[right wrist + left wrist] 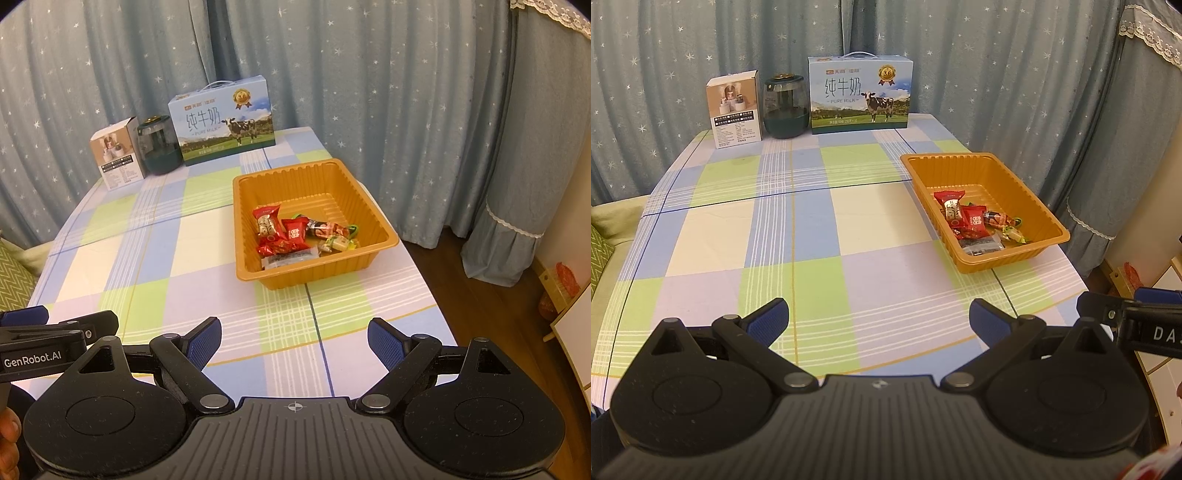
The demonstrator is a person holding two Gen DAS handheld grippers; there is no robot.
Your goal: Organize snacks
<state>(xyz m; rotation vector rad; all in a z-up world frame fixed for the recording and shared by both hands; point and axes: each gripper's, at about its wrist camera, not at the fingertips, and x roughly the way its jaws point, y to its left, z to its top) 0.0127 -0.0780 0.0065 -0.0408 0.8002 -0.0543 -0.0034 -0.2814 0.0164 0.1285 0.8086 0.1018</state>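
An orange plastic tray (964,159) sits on the right side of the checked tablecloth; it also shows in the right wrist view (321,271). Several wrapped snacks (973,219) lie in its near part, red, clear and green-yellow wrappers (291,234). My left gripper (879,319) is open and empty above the table's near edge, left of the tray. My right gripper (293,338) is open and empty, just in front of the tray. Each gripper shows at the edge of the other's view.
At the table's far edge stand a white product box (735,109), a dark green jar (785,107) and a blue milk carton box (860,95). Starred curtains hang behind. Wooden floor and furniture (569,314) lie right of the table.
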